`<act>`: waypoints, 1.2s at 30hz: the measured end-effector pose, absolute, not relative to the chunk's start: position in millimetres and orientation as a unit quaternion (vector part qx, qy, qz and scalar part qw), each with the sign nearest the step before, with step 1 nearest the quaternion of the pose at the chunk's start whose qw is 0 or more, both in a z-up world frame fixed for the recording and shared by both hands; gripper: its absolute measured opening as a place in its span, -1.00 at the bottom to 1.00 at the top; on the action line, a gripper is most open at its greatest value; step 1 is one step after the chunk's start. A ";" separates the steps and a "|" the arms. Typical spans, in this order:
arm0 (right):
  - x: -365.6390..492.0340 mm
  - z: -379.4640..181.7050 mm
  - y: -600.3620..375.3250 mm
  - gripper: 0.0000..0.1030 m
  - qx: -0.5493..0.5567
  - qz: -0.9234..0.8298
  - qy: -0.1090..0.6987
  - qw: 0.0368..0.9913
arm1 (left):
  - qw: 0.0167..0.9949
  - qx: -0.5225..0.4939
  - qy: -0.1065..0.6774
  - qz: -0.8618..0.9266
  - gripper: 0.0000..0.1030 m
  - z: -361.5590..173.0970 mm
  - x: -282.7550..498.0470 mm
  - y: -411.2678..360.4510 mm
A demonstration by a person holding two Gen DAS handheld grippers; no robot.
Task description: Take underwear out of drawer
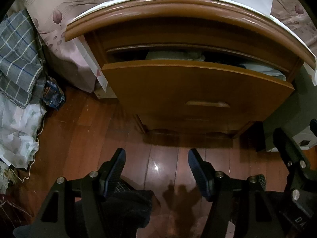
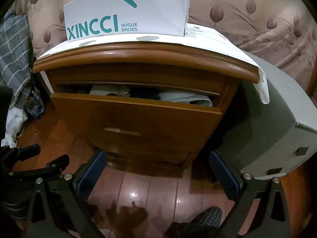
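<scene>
A brown wooden nightstand has its top drawer (image 1: 198, 91) (image 2: 134, 119) pulled partly out. Inside the gap lie folded clothes: pale fabric (image 1: 174, 56) (image 2: 111, 91), a dark piece (image 2: 146, 94) and more white cloth (image 2: 184, 98) at the right. Which piece is underwear I cannot tell. My left gripper (image 1: 156, 159) hangs open over the floor in front of the drawer, holding nothing. My right gripper (image 2: 156, 163) is also open and empty, a little below the drawer front. Each gripper shows at the edge of the other's view.
A white shoe box (image 2: 126, 13) stands on the nightstand top. A grey box (image 2: 267, 129) sits tight against the nightstand's right side. Plaid fabric (image 1: 15, 55), plastic bags (image 1: 17, 129) and a blue packet (image 1: 52, 95) crowd the left. A slippered foot (image 2: 208, 216) rests on the glossy wood floor.
</scene>
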State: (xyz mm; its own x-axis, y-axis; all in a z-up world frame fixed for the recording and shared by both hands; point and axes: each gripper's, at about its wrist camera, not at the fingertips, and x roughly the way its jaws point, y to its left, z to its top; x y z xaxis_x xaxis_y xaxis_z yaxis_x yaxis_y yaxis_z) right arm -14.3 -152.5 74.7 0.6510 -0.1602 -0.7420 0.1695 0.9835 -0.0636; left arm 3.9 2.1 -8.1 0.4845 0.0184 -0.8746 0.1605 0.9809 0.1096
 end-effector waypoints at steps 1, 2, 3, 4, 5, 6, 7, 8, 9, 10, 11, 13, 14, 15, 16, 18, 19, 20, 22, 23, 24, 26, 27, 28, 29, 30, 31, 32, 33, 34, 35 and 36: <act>-13.9 74.8 -152.4 0.98 0.006 -0.091 0.408 0.909 | 0.857 0.089 0.506 -0.041 0.30 -8.3 4.7 2.3; -13.9 74.8 -152.4 0.98 0.005 -0.092 0.408 0.908 | 0.857 0.089 0.506 -0.041 0.30 -8.0 5.0 2.5; -14.1 74.8 -152.6 0.98 0.005 -0.091 0.408 0.909 | 0.857 0.089 0.505 -0.042 0.30 -7.9 4.5 2.7; -14.1 74.8 -152.7 0.98 0.005 -0.091 0.408 0.909 | 0.857 0.089 0.505 -0.041 0.30 -7.9 4.6 2.6; -14.3 74.8 -152.3 0.98 0.005 -0.091 0.407 0.909 | 0.857 0.091 0.505 -0.041 0.30 -8.3 4.5 2.1; -14.0 74.7 -152.7 0.98 0.006 -0.091 0.408 0.909 | 0.857 0.091 0.506 -0.041 0.30 -8.8 4.3 1.8; -14.1 74.7 -152.7 0.98 0.006 -0.090 0.408 0.909 | 0.857 0.090 0.505 -0.041 0.30 -8.9 4.4 1.6; -14.1 74.7 -152.6 0.98 0.006 -0.091 0.408 0.908 | 0.857 0.091 0.505 -0.041 0.30 -9.2 4.5 1.4; -14.2 74.8 -152.5 0.98 0.005 -0.091 0.407 0.909 | 0.857 0.091 0.505 -0.040 0.30 -9.3 4.4 1.5; -14.3 74.9 -152.2 0.98 0.004 -0.091 0.407 0.909 | 0.857 0.089 0.506 -0.041 0.30 -9.1 4.4 1.6; -14.2 75.2 -152.2 0.98 0.004 -0.091 0.406 0.909 | 0.857 0.089 0.506 -0.041 0.30 -9.3 4.2 1.3; -13.9 75.6 -151.3 0.98 0.002 -0.091 0.406 0.909 | 0.857 0.090 0.507 -0.042 0.30 -9.4 4.2 0.8; -13.7 75.6 -151.0 0.98 0.003 -0.090 0.406 0.909 | 0.857 0.090 0.506 -0.041 0.30 -9.3 4.4 1.0; -13.3 75.6 -151.0 0.98 0.003 -0.090 0.406 0.909 | 0.857 0.090 0.506 -0.042 0.30 -9.3 4.2 0.9; -13.2 75.6 -151.0 0.98 0.002 -0.090 0.407 0.909 | 0.856 0.089 0.507 -0.042 0.30 -9.2 4.8 1.2; -13.3 75.3 -151.0 0.98 0.003 -0.089 0.407 0.909 | 0.856 0.089 0.507 -0.041 0.30 -9.3 4.6 1.1; -13.2 75.5 -150.9 0.98 0.003 -0.089 0.408 0.909 | 0.857 0.089 0.507 -0.041 0.30 -9.3 4.6 1.0; -13.3 75.7 -151.1 0.98 0.003 -0.090 0.407 0.909 | 0.856 0.089 0.507 -0.041 0.30 -9.4 4.6 1.0; -13.4 75.8 -151.0 0.98 0.002 -0.089 0.407 0.909 | 0.856 0.087 0.508 -0.042 0.30 -9.3 4.1 1.1; -13.4 75.8 -151.4 0.98 0.002 -0.089 0.406 0.909 | 0.856 0.087 0.508 -0.041 0.30 -9.3 3.6 1.0; -13.4 75.8 -151.5 0.98 0.002 -0.089 0.406 0.909 | 0.856 0.087 0.508 -0.041 0.30 -8.9 3.8 1.1; -13.5 75.4 -151.6 0.98 0.002 -0.090 0.406 0.909 | 0.856 0.086 0.508 -0.043 0.30 -8.7 3.1 1.5; -13.5 75.4 -151.5 0.98 0.002 -0.091 0.406 0.909 | 0.856 0.087 0.508 -0.043 0.30 -8.6 2.4 1.8; -13.4 75.5 -151.5 0.98 0.002 -0.091 0.406 0.909 | 0.856 0.087 0.509 -0.043 0.30 -8.6 3.6 1.6; -13.4 75.7 -151.4 0.98 0.002 -0.091 0.406 0.909 | 0.856 0.087 0.509 -0.043 0.30 -8.6 3.5 1.7; -13.6 75.9 -151.4 0.98 0.002 -0.092 0.405 0.910 | 0.856 0.086 0.508 -0.042 0.30 -8.6 3.3 1.7; -13.6 76.0 -151.3 0.98 0.002 -0.092 0.405 0.909 | 0.856 0.087 0.508 -0.042 0.30 -8.7 3.4 1.3; -13.6 76.0 -151.5 0.98 0.003 -0.093 0.406 0.909 | 0.856 0.087 0.508 -0.042 0.30 -8.6 3.7 1.4; -13.3 76.2 -152.0 0.98 0.005 -0.093 0.406 0.909 | 0.855 0.087 0.509 -0.043 0.30 -8.6 3.5 1.5; -13.3 76.4 -152.4 0.98 0.006 -0.094 0.405 0.909 | 0.855 0.088 0.509 -0.043 0.30 -8.4 3.6 1.7; -13.0 76.6 -152.8 0.98 0.006 -0.095 0.405 0.909 | 0.856 0.089 0.508 -0.042 0.30 -8.2 3.1 1.9; -12.7 77.1 -153.3 0.98 0.007 -0.095 0.406 0.909 | 0.856 0.089 0.508 -0.041 0.30 -8.0 3.1 2.2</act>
